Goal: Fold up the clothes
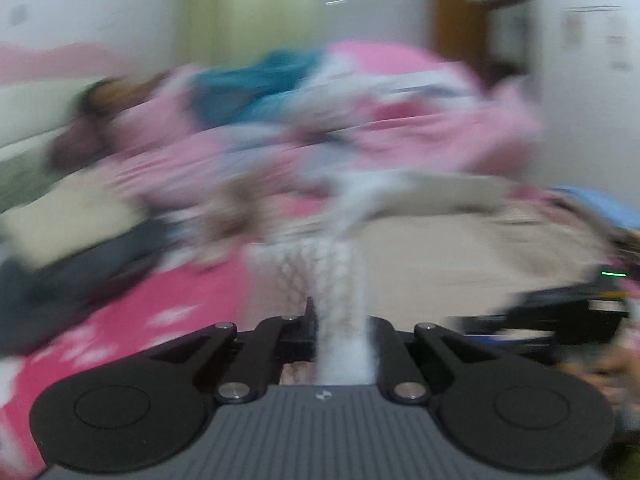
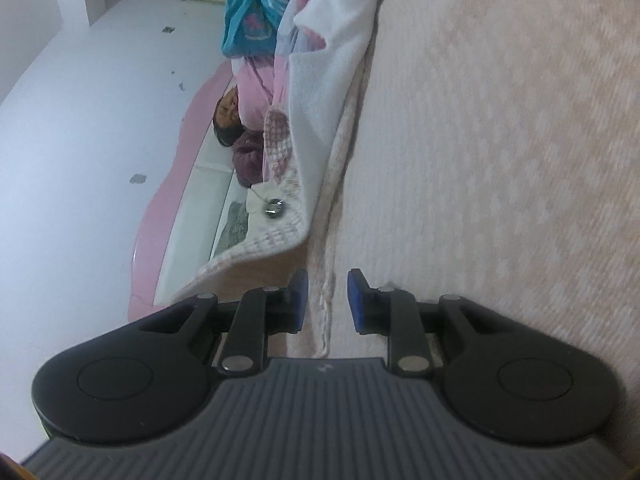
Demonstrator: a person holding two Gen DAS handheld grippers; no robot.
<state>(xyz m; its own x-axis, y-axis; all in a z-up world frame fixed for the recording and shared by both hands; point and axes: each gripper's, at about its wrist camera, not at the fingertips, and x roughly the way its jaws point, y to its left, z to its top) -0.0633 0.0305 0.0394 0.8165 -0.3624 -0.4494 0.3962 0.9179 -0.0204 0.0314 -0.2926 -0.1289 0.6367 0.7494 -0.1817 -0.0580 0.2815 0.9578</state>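
Centrally, the left gripper (image 1: 340,320) was seen clamped on a bunched strip of white knit (image 1: 340,280), the jaws drawn close with the cloth squeezed between them. From the jaws the knit was stretched away toward a heap of clothes (image 1: 304,120), much blurred; pink, teal and white pieces were made out in it, no more. A hot-pink cloth with white marks (image 1: 132,320) was noted low on the left, and beige bedding (image 1: 460,256) on the right.

The right gripper (image 2: 327,300) was held with a narrow gap between its blue pads (image 2: 356,300), nothing gripped. The camera was rolled sideways. A ridge of the beige bedding (image 2: 500,160) was seen in the gap; contact with the pads could not be judged. Just beyond the left finger lay the hem of the same garment, here white fleece (image 2: 320,100) with a pink-checked face and a metal snap (image 2: 273,209). Farther off, teal and pink clothes (image 2: 248,20) were recorded, then a pink-edged headboard (image 2: 172,160) and a pale wall (image 2: 80,120).
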